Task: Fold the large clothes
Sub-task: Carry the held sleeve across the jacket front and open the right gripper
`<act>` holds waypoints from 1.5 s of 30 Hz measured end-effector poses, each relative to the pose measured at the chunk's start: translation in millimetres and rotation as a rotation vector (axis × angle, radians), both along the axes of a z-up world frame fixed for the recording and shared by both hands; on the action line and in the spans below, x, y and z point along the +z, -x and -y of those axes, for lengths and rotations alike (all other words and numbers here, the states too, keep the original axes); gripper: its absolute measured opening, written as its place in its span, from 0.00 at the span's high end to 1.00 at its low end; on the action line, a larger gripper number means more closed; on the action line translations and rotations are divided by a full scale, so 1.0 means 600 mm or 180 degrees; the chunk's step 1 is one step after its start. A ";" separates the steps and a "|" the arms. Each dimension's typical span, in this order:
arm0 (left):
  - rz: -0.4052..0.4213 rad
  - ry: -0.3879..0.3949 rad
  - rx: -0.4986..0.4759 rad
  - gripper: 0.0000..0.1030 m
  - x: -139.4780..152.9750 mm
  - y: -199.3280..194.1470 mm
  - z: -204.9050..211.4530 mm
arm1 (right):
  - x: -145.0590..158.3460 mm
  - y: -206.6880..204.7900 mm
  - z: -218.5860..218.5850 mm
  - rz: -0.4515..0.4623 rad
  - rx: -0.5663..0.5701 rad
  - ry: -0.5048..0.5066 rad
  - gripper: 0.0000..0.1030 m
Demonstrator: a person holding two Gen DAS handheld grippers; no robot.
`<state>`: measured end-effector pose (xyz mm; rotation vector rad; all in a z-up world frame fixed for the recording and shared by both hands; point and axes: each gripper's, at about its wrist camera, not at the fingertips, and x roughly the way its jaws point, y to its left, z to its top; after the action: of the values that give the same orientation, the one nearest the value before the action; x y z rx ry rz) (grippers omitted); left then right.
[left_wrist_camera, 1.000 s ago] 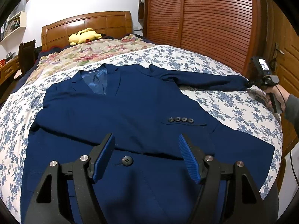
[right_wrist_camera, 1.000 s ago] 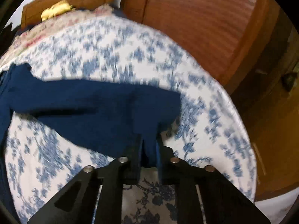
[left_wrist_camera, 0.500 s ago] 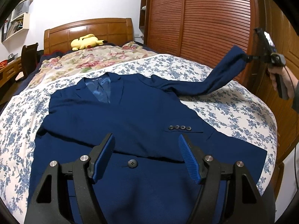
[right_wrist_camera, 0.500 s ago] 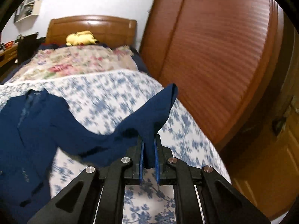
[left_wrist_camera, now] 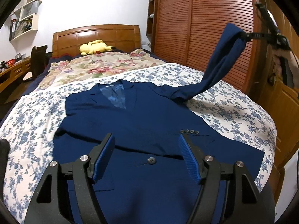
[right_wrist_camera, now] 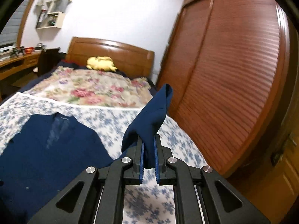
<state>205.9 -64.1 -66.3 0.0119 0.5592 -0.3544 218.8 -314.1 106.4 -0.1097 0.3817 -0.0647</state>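
A navy blue suit jacket (left_wrist_camera: 142, 123) lies front up on the bed, collar toward the headboard. Its other sleeve lies folded across the chest, cuff buttons (left_wrist_camera: 188, 131) showing. My left gripper (left_wrist_camera: 146, 153) is open and empty, hovering over the jacket's lower front near a button (left_wrist_camera: 151, 160). My right gripper (right_wrist_camera: 148, 155) is shut on the cuff end of the jacket's right sleeve (right_wrist_camera: 149, 119) and holds it high above the bed. In the left wrist view this sleeve (left_wrist_camera: 222, 63) rises steeply to the right gripper (left_wrist_camera: 246, 35) at the upper right.
The bed has a blue floral sheet (left_wrist_camera: 229, 108) and a flowered quilt (left_wrist_camera: 97, 67) behind the jacket. A yellow plush toy (left_wrist_camera: 93, 46) lies at the wooden headboard (left_wrist_camera: 97, 35). A slatted wooden wardrobe (left_wrist_camera: 201, 24) stands close along the right side. A desk (right_wrist_camera: 16, 63) stands at the left.
My right gripper has lifted the sleeve cuff from the bed surface high into the air. My left gripper stays open, and has drawn back slightly over the jacket hem.
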 end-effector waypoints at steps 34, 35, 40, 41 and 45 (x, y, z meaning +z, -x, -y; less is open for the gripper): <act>0.0083 0.0131 0.0417 0.31 0.022 0.024 -0.130 | -0.097 0.130 -0.145 -0.0378 0.1805 -0.0035 0.91; 0.0082 0.0133 0.0426 0.31 0.022 0.024 -0.132 | -0.112 0.130 -0.143 -0.0449 0.1830 -0.0050 0.91; 0.0081 0.0153 0.0453 0.31 0.023 0.023 -0.139 | -0.154 0.123 -0.151 -0.0676 0.1939 -0.0094 0.91; 0.0079 0.0155 0.0458 0.31 0.022 0.023 -0.140 | -0.157 0.119 -0.155 -0.0718 0.1962 -0.0120 0.91; 0.0071 0.0153 0.0462 0.31 0.022 0.022 -0.140 | -0.162 0.109 -0.177 -0.0859 0.2053 -0.0248 0.91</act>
<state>192.8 20.2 -53.1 -0.0706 0.5260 -0.2260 153.7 -207.7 9.4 -0.1609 0.6017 0.6064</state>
